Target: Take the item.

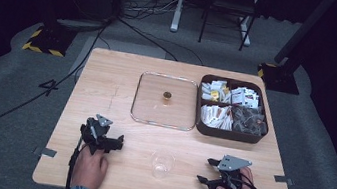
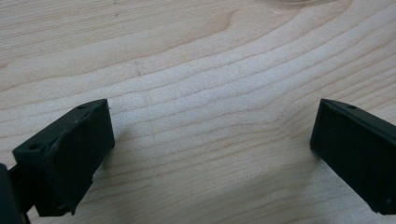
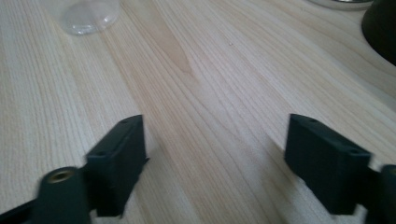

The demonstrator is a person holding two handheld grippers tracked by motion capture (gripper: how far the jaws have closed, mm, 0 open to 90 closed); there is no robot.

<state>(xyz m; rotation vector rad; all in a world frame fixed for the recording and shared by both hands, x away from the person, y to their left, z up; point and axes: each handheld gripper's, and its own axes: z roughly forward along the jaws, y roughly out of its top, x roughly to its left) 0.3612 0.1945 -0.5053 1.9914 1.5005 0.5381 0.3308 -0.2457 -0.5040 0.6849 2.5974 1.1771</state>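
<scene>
Your left gripper (image 1: 116,143) and right gripper (image 1: 205,171), jaws wide and empty, rest near the surface's (image 1: 107,85) near edge, flanking an upright clear cup (image 1: 162,164), open wood between.

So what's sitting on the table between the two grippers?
A clear plastic cup stands between the left gripper and the right gripper in the high view, touching neither; bare wooden table otherwise.

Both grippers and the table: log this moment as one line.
left gripper: open, empty, near edge | right gripper: open, empty | clear cup: between them, untouched | lid: off, beside sachet box
</scene>
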